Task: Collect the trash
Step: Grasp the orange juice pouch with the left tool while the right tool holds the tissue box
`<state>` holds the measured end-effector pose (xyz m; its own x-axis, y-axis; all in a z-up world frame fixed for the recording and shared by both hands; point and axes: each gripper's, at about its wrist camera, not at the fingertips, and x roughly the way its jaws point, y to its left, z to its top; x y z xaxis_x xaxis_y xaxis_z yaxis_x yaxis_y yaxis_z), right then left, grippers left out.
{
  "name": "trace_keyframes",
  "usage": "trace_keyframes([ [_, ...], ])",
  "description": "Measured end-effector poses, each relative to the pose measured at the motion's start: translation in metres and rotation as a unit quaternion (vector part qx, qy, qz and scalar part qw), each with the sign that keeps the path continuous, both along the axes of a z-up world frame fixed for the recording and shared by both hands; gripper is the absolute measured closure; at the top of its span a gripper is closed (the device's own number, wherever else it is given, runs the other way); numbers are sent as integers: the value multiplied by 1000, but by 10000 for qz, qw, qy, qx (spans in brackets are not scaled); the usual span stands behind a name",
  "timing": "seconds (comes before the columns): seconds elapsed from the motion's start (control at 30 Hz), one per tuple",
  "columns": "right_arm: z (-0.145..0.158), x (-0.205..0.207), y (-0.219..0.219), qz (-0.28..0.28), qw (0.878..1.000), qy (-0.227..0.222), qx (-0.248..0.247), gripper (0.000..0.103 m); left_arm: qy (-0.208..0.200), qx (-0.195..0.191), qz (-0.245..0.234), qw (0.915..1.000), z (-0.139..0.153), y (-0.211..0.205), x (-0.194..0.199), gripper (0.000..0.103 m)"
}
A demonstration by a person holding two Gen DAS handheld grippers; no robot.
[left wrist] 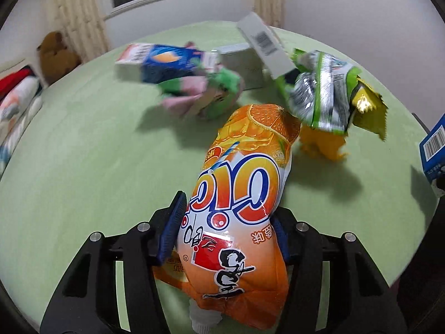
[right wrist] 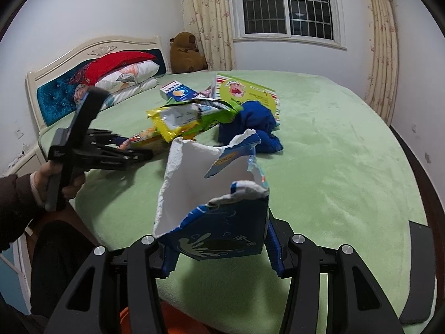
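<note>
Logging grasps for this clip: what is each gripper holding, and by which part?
The left gripper clamps the orange drink pouch across its middle. The right gripper grips the torn blue box by its lower, intact end.

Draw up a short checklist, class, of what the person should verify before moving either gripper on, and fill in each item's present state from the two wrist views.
1. Left gripper shut on the orange drink pouch: ok, both blue pads press its sides.
2. Right gripper shut on the torn blue box: ok, held at its lower end.
3. Pouch lifted free of the green bedspread: cannot tell.
4. Trash bin within reach: cannot tell, none is plainly seen.
5. Trash still to collect: not ok, the green snack wrapper and the blue carton lie on the bed.
</note>
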<state>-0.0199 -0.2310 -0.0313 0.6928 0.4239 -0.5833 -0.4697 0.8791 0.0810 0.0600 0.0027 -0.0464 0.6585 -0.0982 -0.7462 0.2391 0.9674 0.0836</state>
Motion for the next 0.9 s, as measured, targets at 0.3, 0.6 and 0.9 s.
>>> trace_keyframes([
  [0.3,18,-27,7,200,9997,-117,124,52,-757,49,774,9941,52,20,-71,50],
  [0.6,15,-69,-3,492,9985,193,-159,52,-592,-149,148,9980,45,-26,-161,50],
  [0.9,-25,-102,-14,710,9913,966,-537,52,342,-154,-292,9989,-15,-62,-205,50],
])
